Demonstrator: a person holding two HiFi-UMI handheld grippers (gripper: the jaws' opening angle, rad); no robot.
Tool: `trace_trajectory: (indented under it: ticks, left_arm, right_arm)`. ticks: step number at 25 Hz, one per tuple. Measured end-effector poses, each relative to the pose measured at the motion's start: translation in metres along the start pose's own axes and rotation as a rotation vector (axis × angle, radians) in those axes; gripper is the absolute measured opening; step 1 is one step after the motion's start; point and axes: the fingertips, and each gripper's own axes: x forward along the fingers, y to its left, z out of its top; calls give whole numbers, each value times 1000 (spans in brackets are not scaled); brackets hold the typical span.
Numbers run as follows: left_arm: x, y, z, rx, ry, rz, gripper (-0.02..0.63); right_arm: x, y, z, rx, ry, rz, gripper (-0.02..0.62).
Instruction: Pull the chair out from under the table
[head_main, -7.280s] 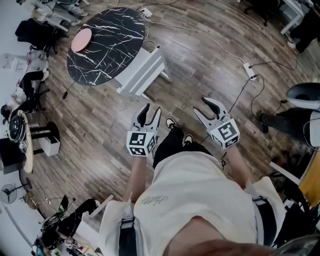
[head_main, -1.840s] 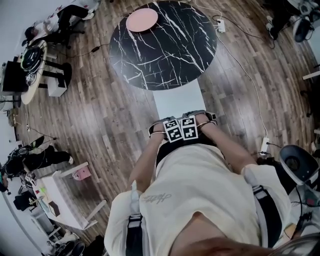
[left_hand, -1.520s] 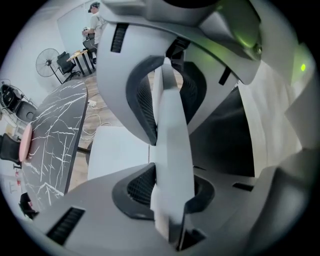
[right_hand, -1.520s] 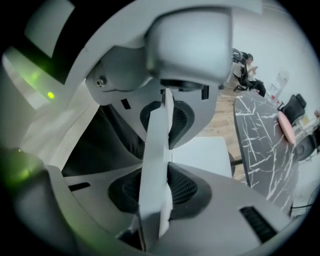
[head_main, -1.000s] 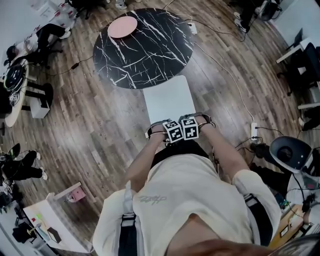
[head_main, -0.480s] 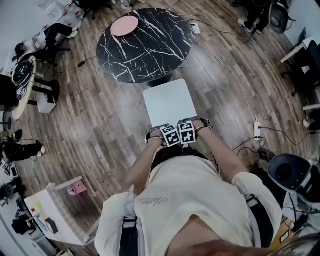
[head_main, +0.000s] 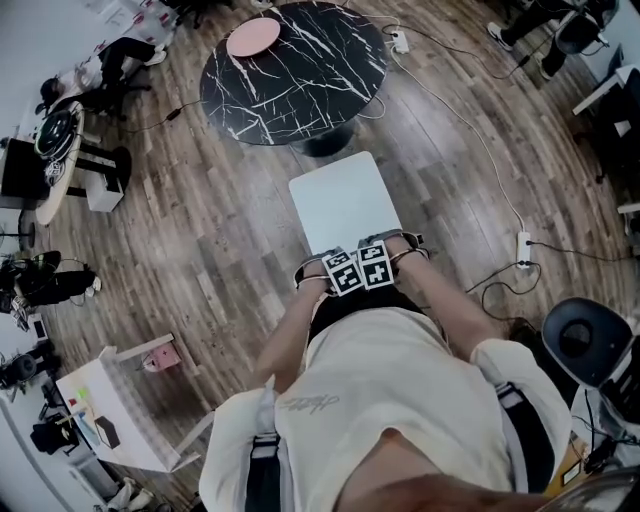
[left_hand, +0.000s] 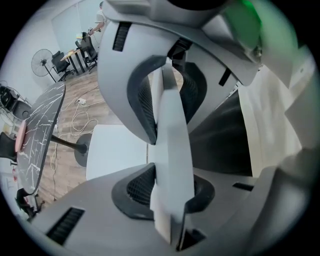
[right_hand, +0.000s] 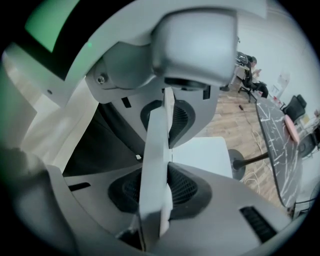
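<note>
The white chair (head_main: 340, 200) stands just clear of the round black marble table (head_main: 290, 70), its seat facing the table's pedestal base (head_main: 325, 143). Both grippers sit side by side on the chair's backrest, close to my body. My left gripper (head_main: 338, 262) is shut on the top edge of the thin white backrest (left_hand: 170, 150), which runs between its dark pads (left_hand: 142, 105). My right gripper (head_main: 372, 254) is shut on the same backrest (right_hand: 155, 165). The seat (left_hand: 115, 150) and the table (right_hand: 277, 145) show beyond the jaws.
A pink plate (head_main: 252, 38) lies on the table's far side. A power strip (head_main: 523, 250) with cables runs across the wood floor at the right, near an office chair (head_main: 590, 340). A white desk (head_main: 110, 400) stands at lower left, a small round table (head_main: 55, 150) at left.
The chair has slid back from the table with both grippers on its backrest. The seat's front edge, earlier at the table's rim, now stands apart from it.
</note>
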Motion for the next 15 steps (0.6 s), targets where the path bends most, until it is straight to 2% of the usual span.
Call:
trace_trajectory:
  ticks: [15]
  left_arm:
    - [5,-48,-6,33,-28,5,94]
  right_arm:
    - [7,49,3,10,40,12,89]
